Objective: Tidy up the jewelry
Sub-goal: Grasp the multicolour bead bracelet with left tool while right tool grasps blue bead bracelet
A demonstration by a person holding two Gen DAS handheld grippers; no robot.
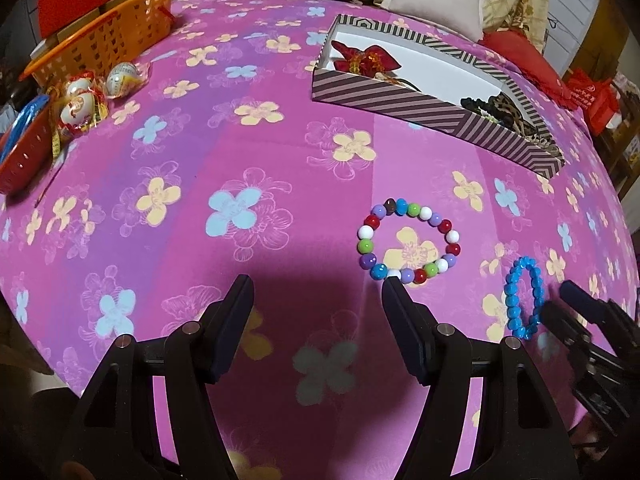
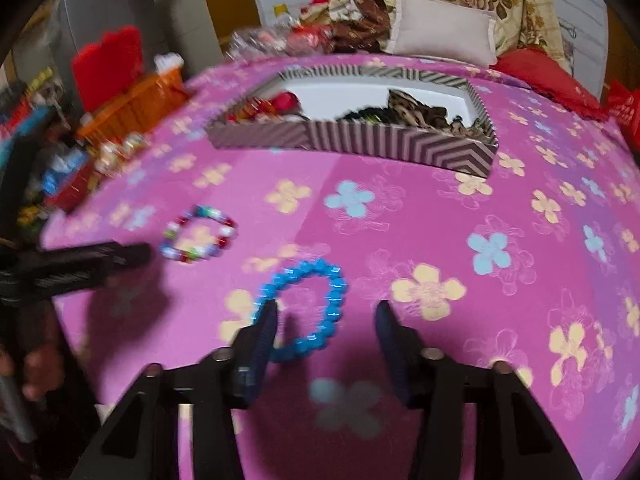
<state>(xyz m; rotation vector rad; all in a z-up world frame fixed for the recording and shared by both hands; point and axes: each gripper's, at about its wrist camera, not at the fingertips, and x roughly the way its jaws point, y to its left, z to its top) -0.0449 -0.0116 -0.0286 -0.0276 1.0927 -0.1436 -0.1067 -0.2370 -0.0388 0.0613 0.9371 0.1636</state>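
A multicoloured bead bracelet (image 1: 409, 241) lies flat on the pink flowered cloth, just beyond the right fingertip of my open, empty left gripper (image 1: 316, 282). It also shows blurred in the right wrist view (image 2: 198, 234). A blue bead bracelet (image 1: 522, 298) lies to its right. In the right wrist view the blue bracelet (image 2: 308, 308) lies between the spread fingers of my open right gripper (image 2: 326, 308), close to the left finger. A striped open box (image 1: 432, 110) holding red and leopard-print pieces stands farther back; it also shows in the right wrist view (image 2: 360, 140).
An orange basket (image 1: 100, 44), wrapped egg-shaped ornaments (image 1: 82, 100) and a red bowl (image 1: 20, 160) sit at the far left. A pale pillow (image 1: 436, 4) and red cushion (image 1: 520, 54) lie behind the box. The right gripper shows at the left view's right edge (image 1: 576, 304).
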